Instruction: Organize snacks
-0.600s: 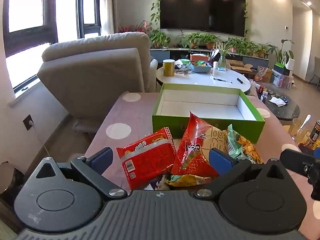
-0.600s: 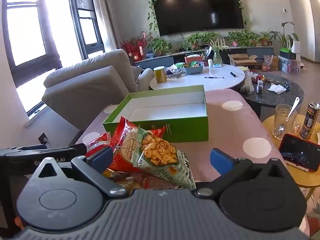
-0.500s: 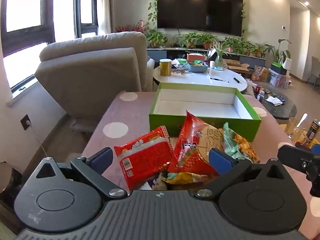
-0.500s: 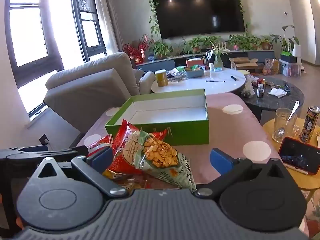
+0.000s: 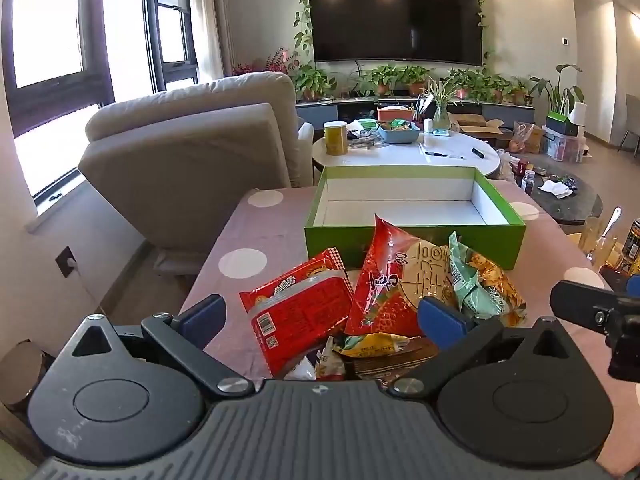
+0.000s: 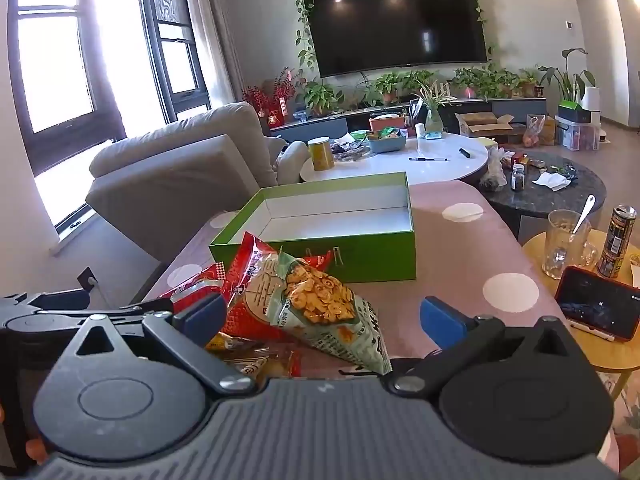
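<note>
A pile of snack bags lies on the pink dotted tablecloth (image 5: 256, 236) in front of an empty green box (image 5: 412, 240). It includes a flat red pack (image 5: 300, 312), a tall red bag (image 5: 384, 284) and a pale green cracker bag (image 5: 480, 284). My left gripper (image 5: 322, 316) is open, hovering over the pile with the red packs between its fingers. My right gripper (image 6: 322, 316) is open over the same pile, the cracker bag (image 6: 320, 304) between its fingers, the box (image 6: 332, 240) beyond. Neither holds anything.
A grey armchair (image 5: 192, 160) stands left of the table. A white round table (image 5: 404, 156) with clutter is behind the box. On the right a yellow side table (image 6: 580, 352) carries a glass mug (image 6: 564, 244), a can (image 6: 616, 240) and a phone (image 6: 596, 308).
Both grippers have risen and drawn back slightly, so the pile and box sit a little lower in view. Both stay open. The snacks have not moved.
</note>
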